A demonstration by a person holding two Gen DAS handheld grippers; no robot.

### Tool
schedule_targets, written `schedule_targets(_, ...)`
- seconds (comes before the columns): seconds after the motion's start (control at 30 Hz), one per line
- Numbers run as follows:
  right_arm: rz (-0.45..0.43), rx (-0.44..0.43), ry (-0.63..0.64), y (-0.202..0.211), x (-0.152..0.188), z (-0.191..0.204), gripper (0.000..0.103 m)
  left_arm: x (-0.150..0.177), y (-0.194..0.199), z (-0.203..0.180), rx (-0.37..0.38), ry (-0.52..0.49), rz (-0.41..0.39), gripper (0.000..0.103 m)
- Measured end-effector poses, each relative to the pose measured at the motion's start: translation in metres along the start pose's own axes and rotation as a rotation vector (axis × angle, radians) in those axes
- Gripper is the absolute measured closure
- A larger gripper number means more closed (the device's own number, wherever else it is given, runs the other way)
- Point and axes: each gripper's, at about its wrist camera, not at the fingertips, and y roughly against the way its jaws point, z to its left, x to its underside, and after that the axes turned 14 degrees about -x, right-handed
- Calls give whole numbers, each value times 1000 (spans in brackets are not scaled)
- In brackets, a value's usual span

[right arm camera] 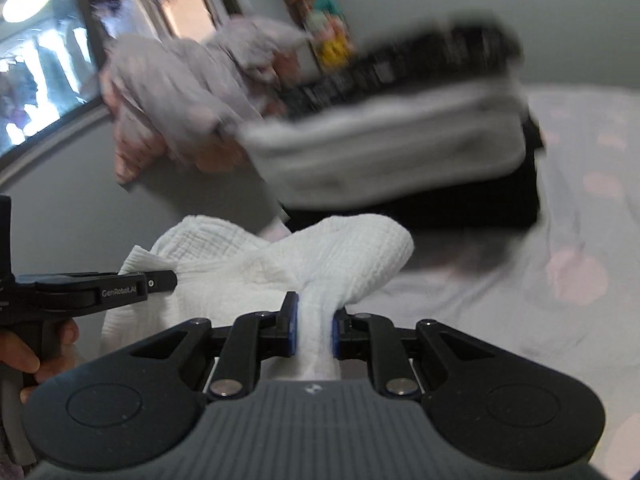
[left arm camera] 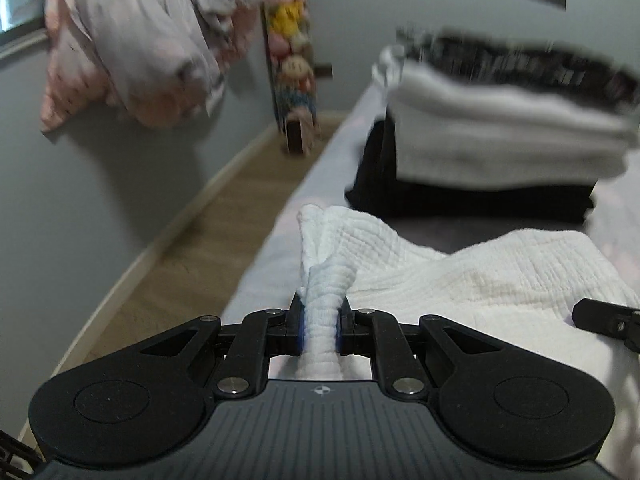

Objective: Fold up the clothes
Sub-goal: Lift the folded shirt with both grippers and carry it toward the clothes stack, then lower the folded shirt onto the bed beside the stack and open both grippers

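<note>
My left tongs (left arm camera: 320, 322) pinch one bunched corner of the white cloth (left arm camera: 460, 272); my right tongs (right arm camera: 314, 326) pinch another; the cloth sags between them onto the bed (right arm camera: 560, 240), near the folded stack (left arm camera: 500, 120); I judge a fold under way; next, lay both corners down evenly, then let go.

A bed (left arm camera: 280, 240) with a pale sheet dotted with faint pink spots (right arm camera: 576, 264) runs alongside a grey wall (left arm camera: 100, 200). Between bed and wall lies a strip of light wooden floor (left arm camera: 208, 240) edged by a pale skirting board (left arm camera: 160, 240). In the far corner a tall narrow hanger of colourful soft toys (left arm camera: 290, 40) stands against the wall. A window (right arm camera: 44, 64) with a dark frame sits high on the left
</note>
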Motion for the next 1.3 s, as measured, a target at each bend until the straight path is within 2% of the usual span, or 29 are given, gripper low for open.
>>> schedule_targets(0.07, 40, -10, -37, -12, 2, -14, 84, 5, -12, -2, 2, -16, 27, 88)
schedule_targets(0.17, 90, -43, -95, -19, 2, -34, 73, 11, -19, -1, 14, -35, 59, 87)
schedule_targets(0.2, 105, -62, -120, -19, 1, -40, 66, 13, -20, 1, 16, -40, 70, 86)
schedule_targets(0.23, 115, -87, -153, -16, 0, -47, 55, 12, -20, 2, 18, -45, 83, 86)
schedule_targets(0.3, 126, -140, -229, -8, -3, -63, 44, 7, -22, 0, 17, -60, 108, 85)
schedule_targets(0.4, 114, -166, -359, 3, -5, -90, 37, 2, -23, -8, 0, -99, 129, 85)
schedule_targets(0.47, 120, -164, -451, -2, -7, -107, 37, -2, -24, -16, -16, -134, 135, 85)
schedule_targets(0.53, 149, -171, -520, -17, -10, -119, 41, -5, -24, -23, -29, -162, 135, 85)
schedule_targets(0.6, 172, -184, -507, -31, -13, -117, 48, -7, -23, -26, -36, -175, 133, 85)
schedule_targets(0.67, 197, -189, -487, -43, -16, -113, 68, -7, -24, -26, -42, -175, 129, 86)
schedule_targets(0.7, 212, -183, -475, -46, -16, -110, 82, -7, -23, -26, -43, -172, 124, 86)
schedule_targets(0.73, 205, -175, -437, -45, -19, -104, 88, -7, -20, -24, -41, -166, 116, 86)
schedule_targets(0.83, 165, -151, -296, -36, -27, -88, 93, -10, -8, -21, -23, -158, 71, 87)
schedule_targets(0.9, 112, -149, -131, -21, -34, -68, 93, -14, 1, -20, -12, -164, 29, 87)
schedule_targets(1.0, 30, -74, 180, -5, -33, -33, 93, -20, 4, -22, -17, -156, 0, 87)
schedule_targets(1.07, 28, -18, 294, -8, -28, -24, 93, -21, -1, -27, -20, -167, 2, 87)
schedule_targets(1.3, 122, 56, 251, -34, -13, -52, 93, -9, -25, -41, -36, -221, 32, 86)
